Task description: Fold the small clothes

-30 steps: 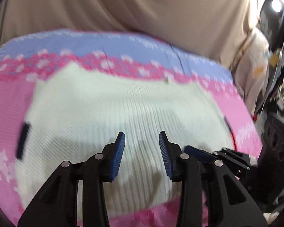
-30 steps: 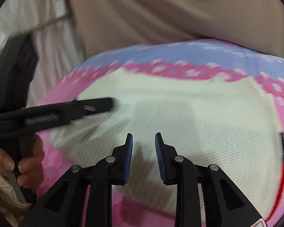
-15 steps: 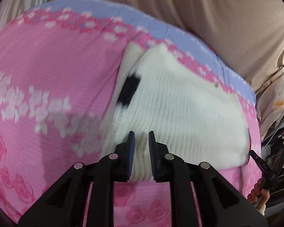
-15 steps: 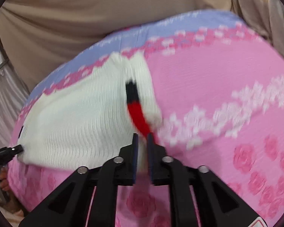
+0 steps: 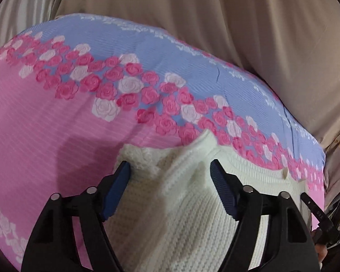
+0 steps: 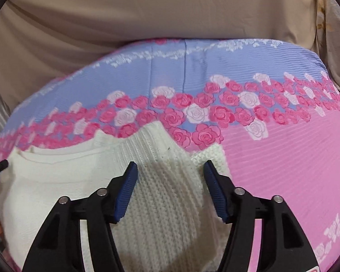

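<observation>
The white knit sweater (image 5: 192, 215) is lying on the rose-print bedspread (image 5: 45, 124), its folded edge pointing toward 12 o'clock. Both the left gripper (image 5: 170, 188) and the right gripper (image 6: 170, 188) are hovering over it, jaws spread wide and gripping nothing. Bare pink bedspread is stretching toward 9 o'clock in the left view and 3 o'clock in the right.

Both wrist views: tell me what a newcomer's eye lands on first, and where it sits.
First, the cream knitted sweater, lying low and centre on a pink bedspread with a band of roses and a lavender-blue stripe across its far side. Next come the left gripper and right gripper, each low in its own view over the knit, blue-padded jaws spread wide and holding nothing.
</observation>
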